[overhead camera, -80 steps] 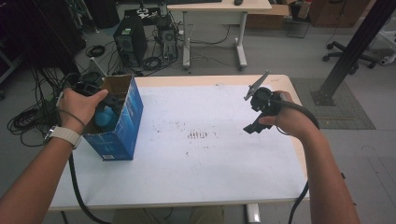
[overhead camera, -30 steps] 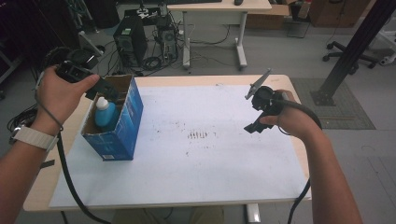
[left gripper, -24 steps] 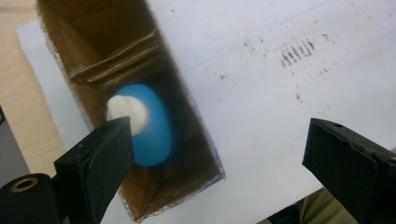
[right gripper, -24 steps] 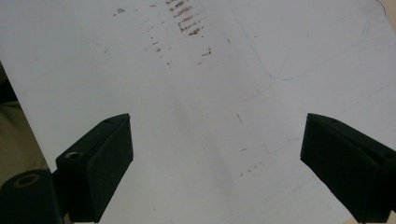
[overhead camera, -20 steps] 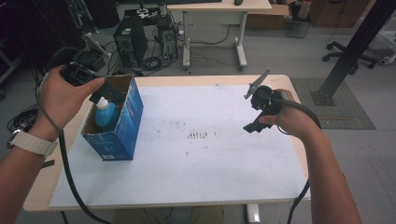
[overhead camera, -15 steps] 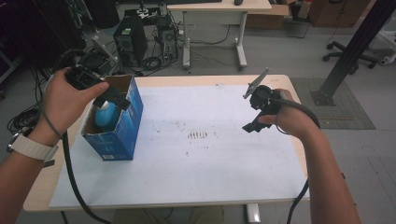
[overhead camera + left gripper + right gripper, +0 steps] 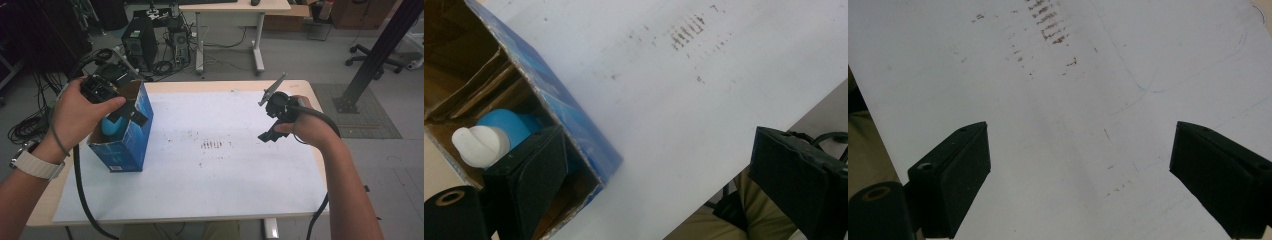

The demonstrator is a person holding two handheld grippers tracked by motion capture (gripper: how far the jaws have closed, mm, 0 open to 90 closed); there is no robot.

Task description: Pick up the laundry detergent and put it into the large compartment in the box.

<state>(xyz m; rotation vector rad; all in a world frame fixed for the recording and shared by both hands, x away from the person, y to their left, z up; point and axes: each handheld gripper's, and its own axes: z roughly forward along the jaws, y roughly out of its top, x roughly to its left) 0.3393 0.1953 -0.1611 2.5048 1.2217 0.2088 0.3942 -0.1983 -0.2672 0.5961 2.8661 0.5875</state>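
An open blue cardboard box [image 7: 125, 140] stands at the table's left side. Inside it sits a blue bottle [image 7: 113, 127] with a white cap [image 7: 480, 145], seen from above in the left gripper view. My left gripper [image 7: 125, 111] hovers over the box's open top, open, one jaw above the box mouth and nothing between the jaws. My right gripper [image 7: 272, 117] is held above the white sheet at the right, open and empty, pointing down at the paper [image 7: 1073, 125].
A white sheet [image 7: 210, 170] with dark smudges [image 7: 212, 145] covers the wooden table [image 7: 200, 85]. Beyond the far edge are a computer tower [image 7: 137, 40], tangled cables and another desk [image 7: 235, 10]. A black post [image 7: 380, 55] stands at the right.
My left gripper rose out of the box, swung up to the left, then came back over the box's open top. The bottle stays in the box. The right gripper has hardly moved.
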